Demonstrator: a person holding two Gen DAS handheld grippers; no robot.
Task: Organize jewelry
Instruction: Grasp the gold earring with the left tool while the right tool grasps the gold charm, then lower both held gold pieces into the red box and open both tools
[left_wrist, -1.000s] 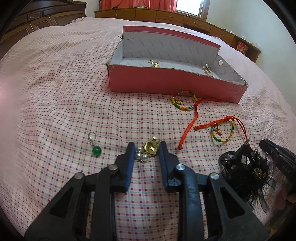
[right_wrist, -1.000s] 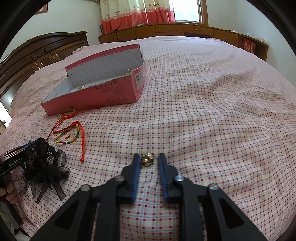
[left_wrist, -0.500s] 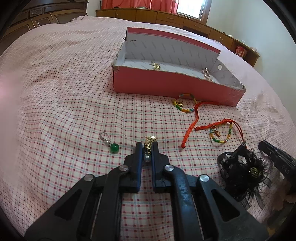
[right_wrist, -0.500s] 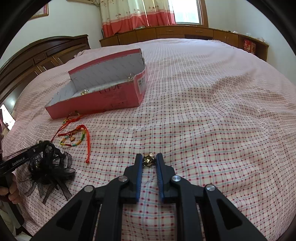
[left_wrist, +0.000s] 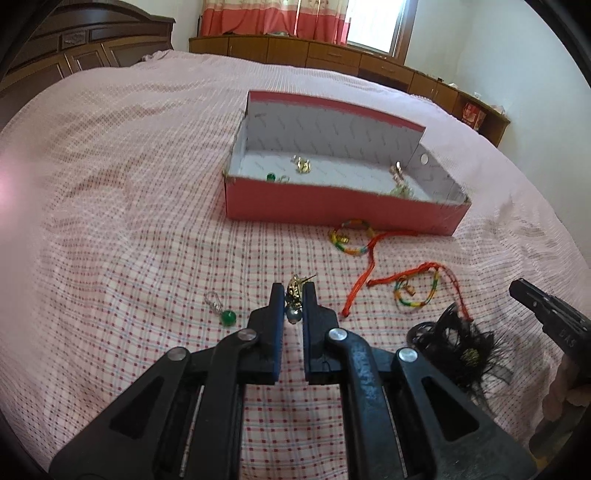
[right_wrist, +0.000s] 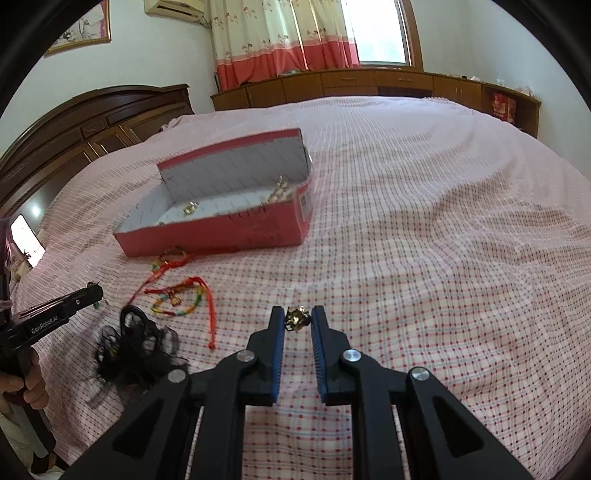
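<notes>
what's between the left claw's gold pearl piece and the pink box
Nothing blocks it. The left claw is shut on the gold pearl piece; only bare bedspread lies before the pink box, whose top is open. The bracelets lie off to the right.

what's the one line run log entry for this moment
left tool: shut on gold pearl brooch | right tool: shut on small gold ornament | open pink cardboard box: ahead on bed
</notes>
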